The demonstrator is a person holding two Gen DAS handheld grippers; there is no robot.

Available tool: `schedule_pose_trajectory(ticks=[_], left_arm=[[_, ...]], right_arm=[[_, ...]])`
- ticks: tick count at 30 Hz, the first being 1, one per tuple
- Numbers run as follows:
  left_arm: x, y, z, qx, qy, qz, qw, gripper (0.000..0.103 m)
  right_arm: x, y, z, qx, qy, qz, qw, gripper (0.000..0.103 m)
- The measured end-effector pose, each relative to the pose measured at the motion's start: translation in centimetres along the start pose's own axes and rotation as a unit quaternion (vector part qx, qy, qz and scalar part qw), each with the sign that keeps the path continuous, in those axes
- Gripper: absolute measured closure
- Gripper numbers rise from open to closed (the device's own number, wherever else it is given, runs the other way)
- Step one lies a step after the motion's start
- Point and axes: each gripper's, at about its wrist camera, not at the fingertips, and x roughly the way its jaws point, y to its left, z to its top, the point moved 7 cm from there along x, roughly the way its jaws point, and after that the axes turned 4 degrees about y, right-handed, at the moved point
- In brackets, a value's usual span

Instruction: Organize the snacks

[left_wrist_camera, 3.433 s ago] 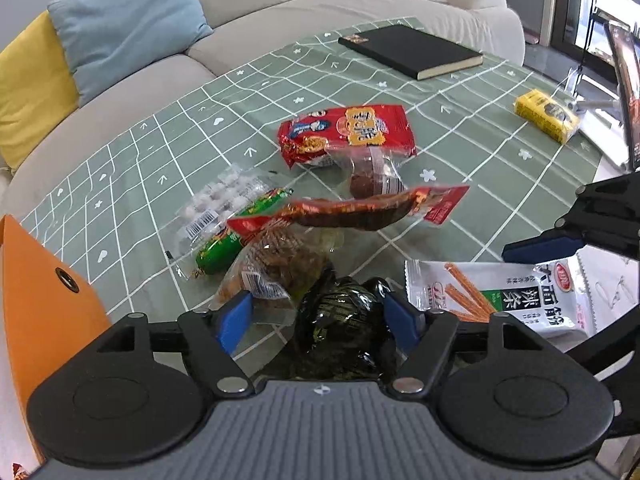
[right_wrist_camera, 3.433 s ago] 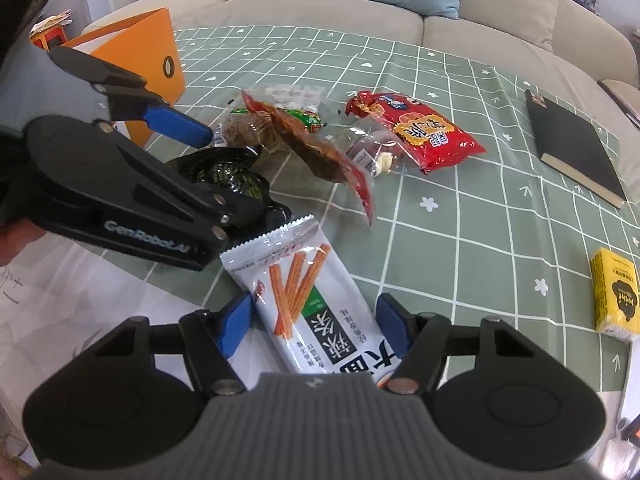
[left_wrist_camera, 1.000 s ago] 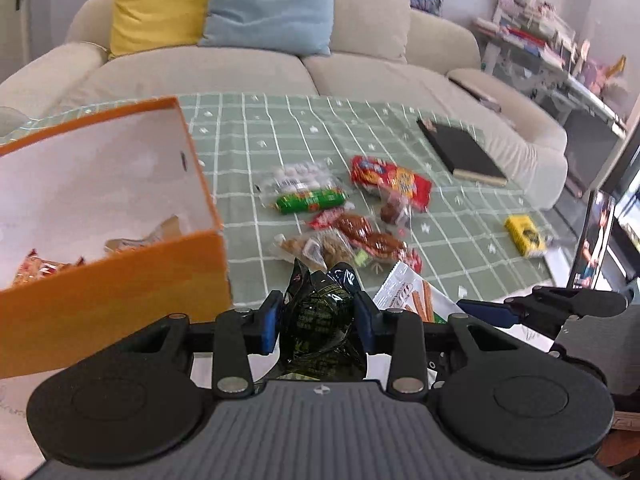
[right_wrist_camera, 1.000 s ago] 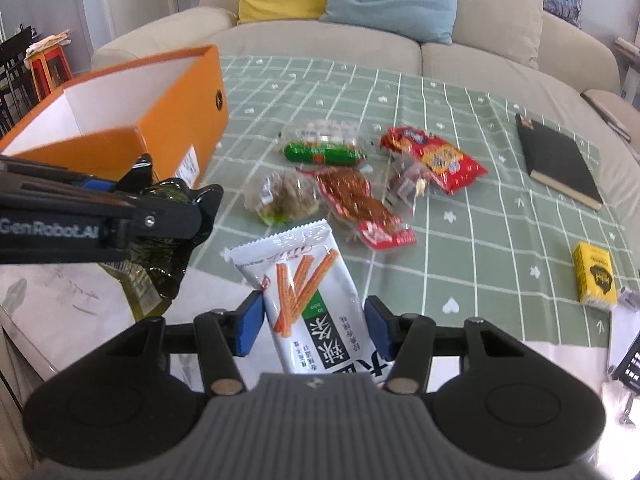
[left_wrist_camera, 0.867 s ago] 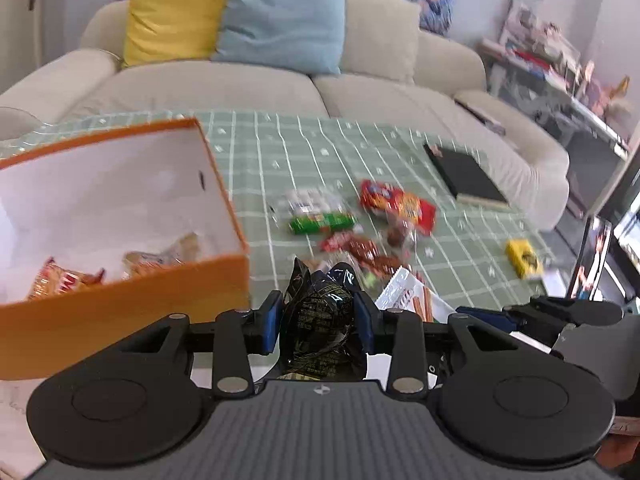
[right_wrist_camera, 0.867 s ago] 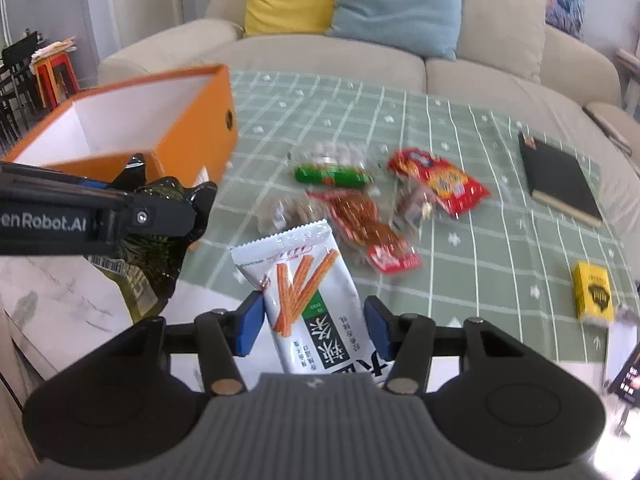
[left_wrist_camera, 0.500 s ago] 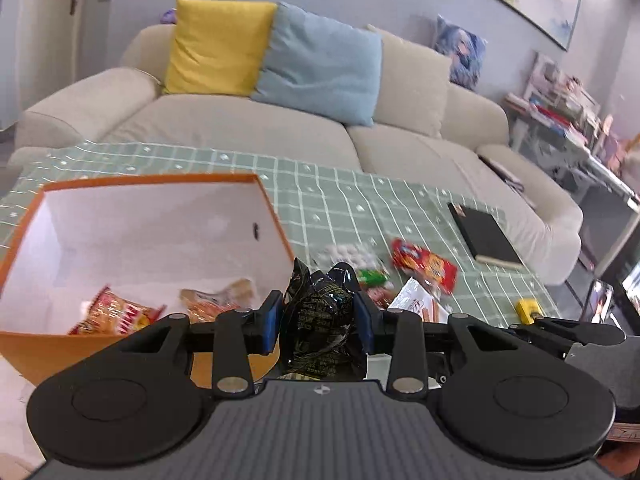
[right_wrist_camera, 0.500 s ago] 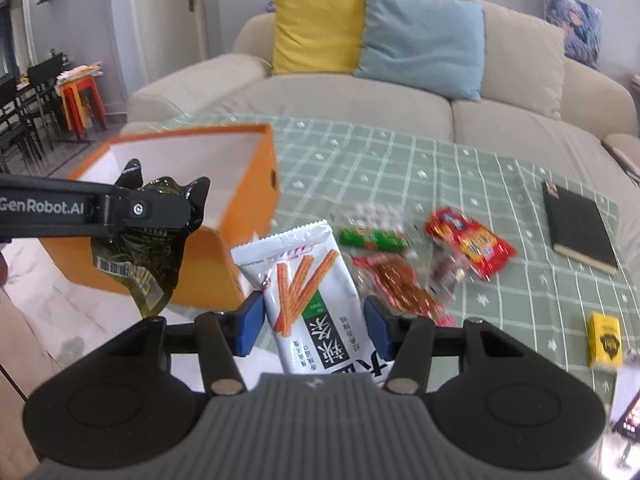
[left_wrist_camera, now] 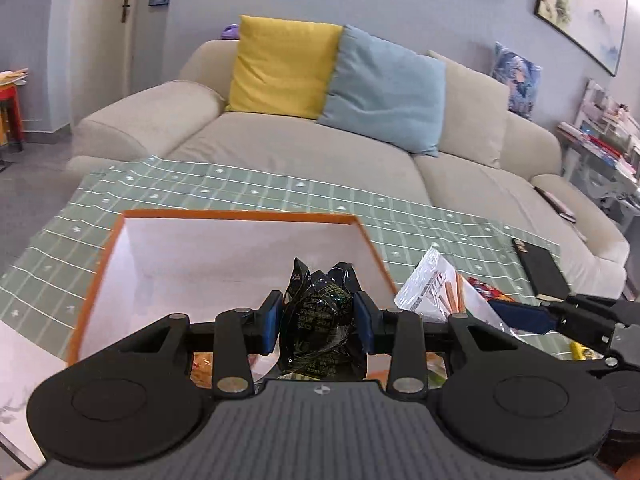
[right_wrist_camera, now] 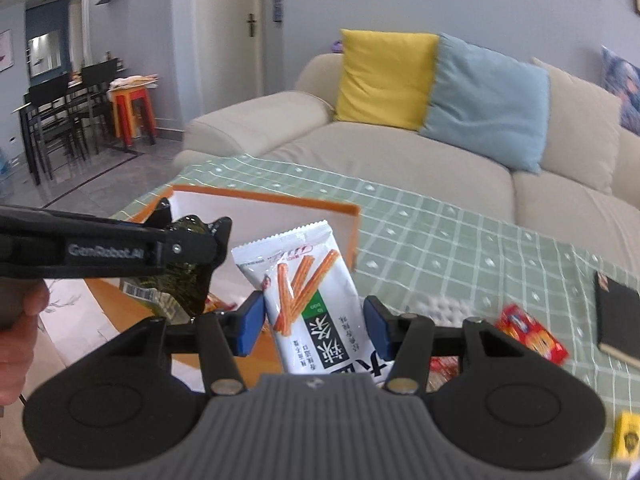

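The left gripper (left_wrist_camera: 318, 326) is clamping a crumpled dark green snack packet (left_wrist_camera: 322, 320) between its blue pads, and the packet is sticking up just ahead of the fingers, in front of the open orange box (left_wrist_camera: 240, 216). Down between the left gripper's fingers, bits of orange wrappers are showing on the white floor of the box, though most of the inside is hidden behind the gripper body. The right gripper (right_wrist_camera: 316, 322) is holding a white pack of spicy sticks (right_wrist_camera: 310, 292) upright between its pads, with the pack's top edge crossing the near right corner of the box. To the right gripper's left, the left gripper is reaching across side-on, partly blocking the box, and a hand (right_wrist_camera: 18, 344) is showing at the frame edge. To the right gripper's right, a red snack bag (right_wrist_camera: 532, 334), a black notebook (right_wrist_camera: 616, 318) and a small yellow box (right_wrist_camera: 626, 440) are lying on the green checked tablecloth (right_wrist_camera: 460, 248), well apart from the orange box. Beyond the table, a beige sofa (left_wrist_camera: 280, 152) is carrying a yellow cushion (left_wrist_camera: 284, 66) and a blue cushion (left_wrist_camera: 384, 88).
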Motion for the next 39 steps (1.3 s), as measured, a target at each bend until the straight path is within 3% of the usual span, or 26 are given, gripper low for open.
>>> schedule_pose_trajectory(ticks=[15,30,39], left_arm=[[4.9,4.6,1.0,-0.012,0.052,0.042,0.9977,0.06],[10.6,7.3,-0.5,-0.024,0.131,0.076,0.9881,0.06],[12.8,8.2,-0.8,-0.023,0.154,0.103,0.9824,0.06]], right_arm=[[7.5,1.9,4.1,-0.029,0.035,0.007,0.999,0.052],[14.4,2.5,3.6,-0.064,0.096,-0.013,0.993,0.052],[17.5,2.9,3.7,-0.095,0.117,-0.031,0.988,0.054]])
